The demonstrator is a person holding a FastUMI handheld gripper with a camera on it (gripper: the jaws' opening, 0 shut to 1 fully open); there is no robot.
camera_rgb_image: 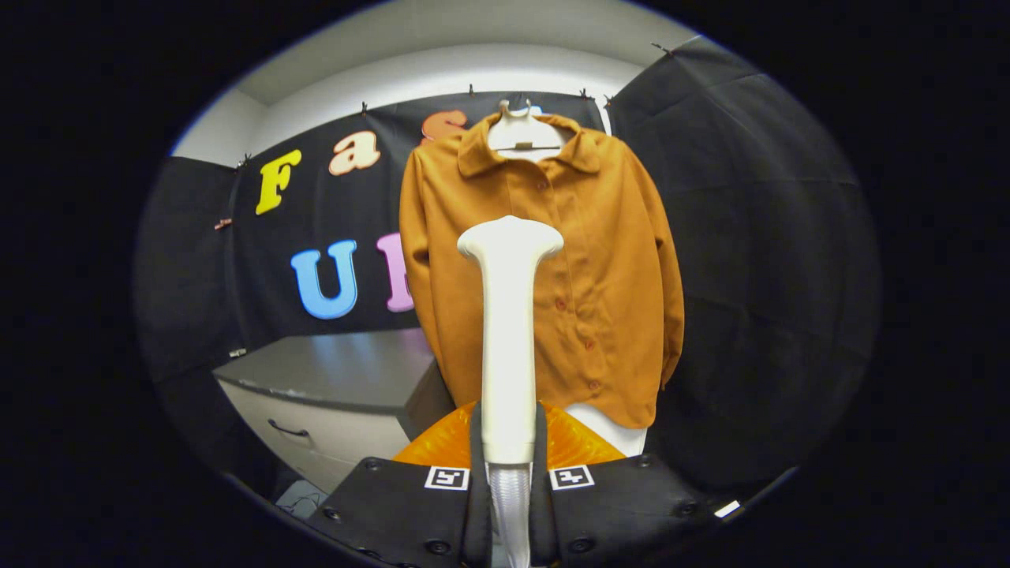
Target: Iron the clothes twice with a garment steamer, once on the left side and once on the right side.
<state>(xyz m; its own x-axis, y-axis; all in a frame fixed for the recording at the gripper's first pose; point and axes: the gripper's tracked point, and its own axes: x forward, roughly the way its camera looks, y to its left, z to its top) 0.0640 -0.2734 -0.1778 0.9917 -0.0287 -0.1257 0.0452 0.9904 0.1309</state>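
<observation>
The gripper [509,465] is pinching the garment steamer [509,331] by its handle, both fingers pressing it upright. Beyond its head, possibly not touching, an orange button-up shirt [600,268] is hanging on a hanger [522,130], beside a grey drawer cabinet [331,394].

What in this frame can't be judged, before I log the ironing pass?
Gripper view:
- Whether the steamer head touches the shirt: it faces away, hiding the gap.
- The shirt's middle strip, left of its buttons, is covered by the steamer.
- The shirt's lower hem is partly hidden behind the gripper, which is shut on the steamer's handle.
- Steam output: none discernible.
- The cabinet front is cut off low down by the gripper body.
</observation>
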